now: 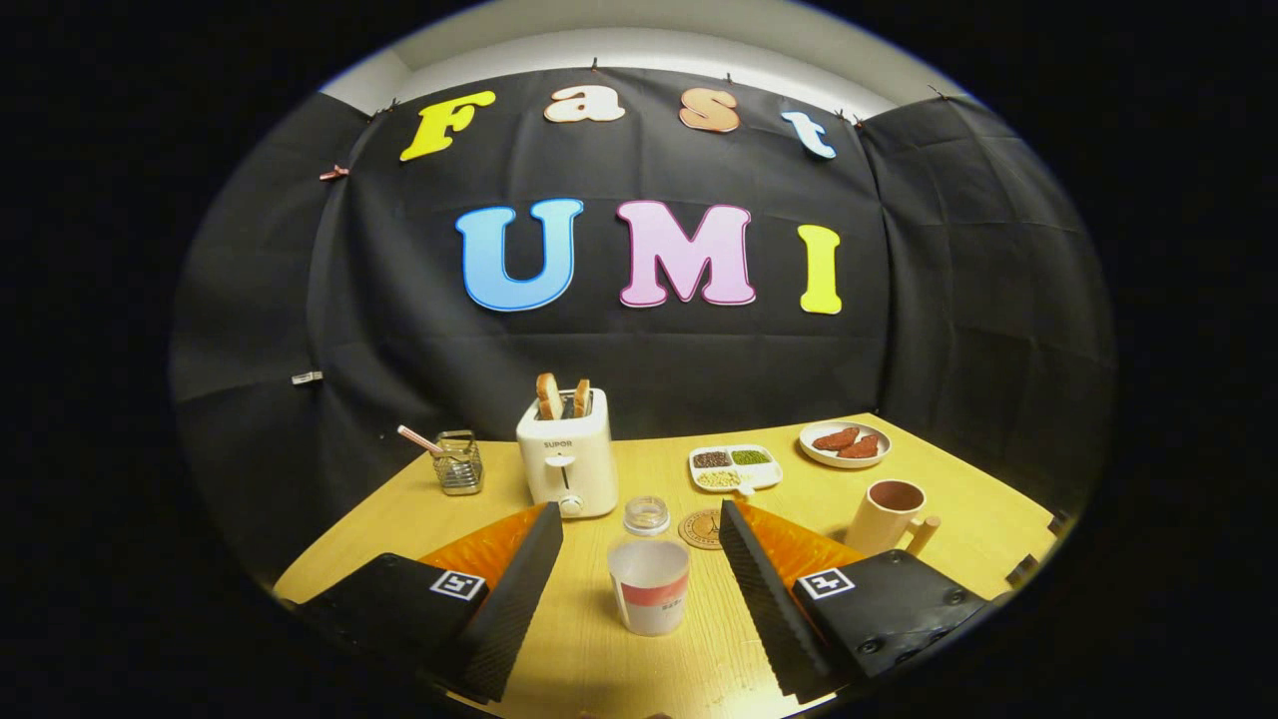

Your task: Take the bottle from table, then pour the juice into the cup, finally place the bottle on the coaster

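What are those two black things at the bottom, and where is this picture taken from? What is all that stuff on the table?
Those two black ridged fingers belong to a gripper, a grabbing tool a person carries in one hand. A camera rides on it and looks forward, so you see what the tool sees. The fingers are wide apart and hold nothing. Between them on the yellow wooden table stands a clear plastic bottle with a white and red label. Just beyond it lies a round brown coaster. To the right stands a tan mug with a handle. Further back are a white toaster holding bread slices, a small wire basket, a white tray of seeds and a white plate of reddish food.
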